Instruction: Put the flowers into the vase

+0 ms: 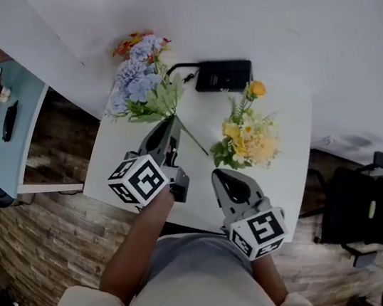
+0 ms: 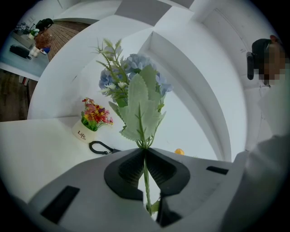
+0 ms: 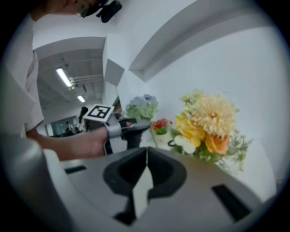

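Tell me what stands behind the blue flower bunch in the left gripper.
A small white pot of red and yellow flowers and a black cable loop on the white table. The blue flower bunch covers whatever lies directly behind it.

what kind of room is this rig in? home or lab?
Probably an office or lab: a black office chair beside the white table, a cluttered desk across the wood-look floor, ceiling strip lights in the right gripper view.

My left claw (image 1: 170, 123) reaches forward on a bare forearm (image 1: 131, 248), nearly level, jaws pinched on a green stem (image 2: 145, 176). My right claw (image 1: 224, 174) sits just beside it, tipped slightly down, jaws pressed together, empty.
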Available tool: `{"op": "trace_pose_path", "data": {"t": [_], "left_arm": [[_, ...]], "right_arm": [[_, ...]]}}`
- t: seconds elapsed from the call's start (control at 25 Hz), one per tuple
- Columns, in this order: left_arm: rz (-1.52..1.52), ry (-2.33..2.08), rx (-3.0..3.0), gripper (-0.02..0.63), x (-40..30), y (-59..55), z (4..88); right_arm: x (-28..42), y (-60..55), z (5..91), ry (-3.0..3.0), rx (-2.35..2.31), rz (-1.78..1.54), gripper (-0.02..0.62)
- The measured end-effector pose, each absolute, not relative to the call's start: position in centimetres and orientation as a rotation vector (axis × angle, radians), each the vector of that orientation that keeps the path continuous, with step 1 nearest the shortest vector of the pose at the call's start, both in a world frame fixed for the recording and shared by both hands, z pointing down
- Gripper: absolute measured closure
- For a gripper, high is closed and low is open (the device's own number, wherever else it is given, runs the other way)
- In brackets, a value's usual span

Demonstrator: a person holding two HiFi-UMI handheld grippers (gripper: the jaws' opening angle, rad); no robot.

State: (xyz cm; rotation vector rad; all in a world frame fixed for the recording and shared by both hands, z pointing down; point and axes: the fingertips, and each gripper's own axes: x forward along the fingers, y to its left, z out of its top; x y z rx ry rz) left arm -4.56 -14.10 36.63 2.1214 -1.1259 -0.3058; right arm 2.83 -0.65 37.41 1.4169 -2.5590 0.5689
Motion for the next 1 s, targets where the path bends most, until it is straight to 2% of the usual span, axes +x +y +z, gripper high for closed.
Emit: {"op": "trace_pose_path", "data": {"t": [1.0], "left_arm": [[-0.249, -1.008, 2.219, 0.565, 0.3, -16.5, 36.7]], "right_arm": [[3.1, -0.9, 37.9, -2.515, 1.455, 0.62, 0.571]]}}
